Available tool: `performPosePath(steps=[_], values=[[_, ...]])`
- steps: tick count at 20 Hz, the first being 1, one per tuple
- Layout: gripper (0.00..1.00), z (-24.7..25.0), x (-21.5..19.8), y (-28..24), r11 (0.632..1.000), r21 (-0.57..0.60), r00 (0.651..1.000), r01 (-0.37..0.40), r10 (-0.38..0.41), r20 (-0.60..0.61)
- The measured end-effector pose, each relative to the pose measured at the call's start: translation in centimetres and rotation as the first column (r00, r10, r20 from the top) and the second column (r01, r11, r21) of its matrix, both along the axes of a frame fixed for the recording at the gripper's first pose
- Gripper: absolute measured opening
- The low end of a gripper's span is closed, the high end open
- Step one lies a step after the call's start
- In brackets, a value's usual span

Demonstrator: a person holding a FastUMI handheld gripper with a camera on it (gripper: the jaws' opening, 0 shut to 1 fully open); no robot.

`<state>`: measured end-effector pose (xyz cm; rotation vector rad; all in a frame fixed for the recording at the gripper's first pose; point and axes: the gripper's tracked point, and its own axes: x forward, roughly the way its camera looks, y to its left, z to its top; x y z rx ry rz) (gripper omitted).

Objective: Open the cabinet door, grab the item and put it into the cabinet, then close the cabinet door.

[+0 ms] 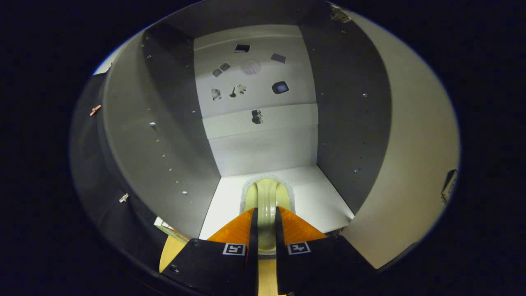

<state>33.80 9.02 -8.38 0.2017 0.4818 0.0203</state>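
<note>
The brush [268, 201], a pale green thing with a smooth handle and a fuzzy white rim round its head, was inside the cabinet [263, 152]. Its head lay low over the cabinet's white floor [320, 201], near the floor's front edge, and I could not tell if it touched. Its handle ran back between the two fingers of the tongs [266, 224]. The fingers were pressed close, one on each side of the handle, pinching it. The head stuck out just ahead of the fingertips.

Around the brush, the cabinet floor was bare on both sides. There was open floor behind the head too, all the way to the back wall [263, 152]. The left side wall [164, 164] and the right side wall [349, 123] stood well apart from the brush, each with small holes and little metal pegs. A shelf edge [259, 121] crossed the back wall higher up, far above the brush. Small dark shapes [280, 87] showed on the back wall above that shelf edge.

The door [415, 164] was swung wide open beside the right side wall. Below the cabinet's front edge, a bit of wooden table [170, 250] showed beside the tongs.
</note>
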Motion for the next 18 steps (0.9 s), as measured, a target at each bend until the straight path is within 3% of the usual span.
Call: performPosePath(steps=[8,14,17,18], values=[[0.22,-5.1,7.4,-0.7,0.998,-0.051,0.998,0.044,-0.047,-0.049],[0.22,-7.6,9.5,-1.7,0.995,-0.027,0.991,0.093,-0.096,-0.098],[0.28,-8.1,9.5,-1.5,0.996,-0.016,0.989,0.089,-0.09,-0.116],[0.4,-8.2,9.7,-1.5,0.996,-0.016,0.99,0.09,-0.091,-0.112]])
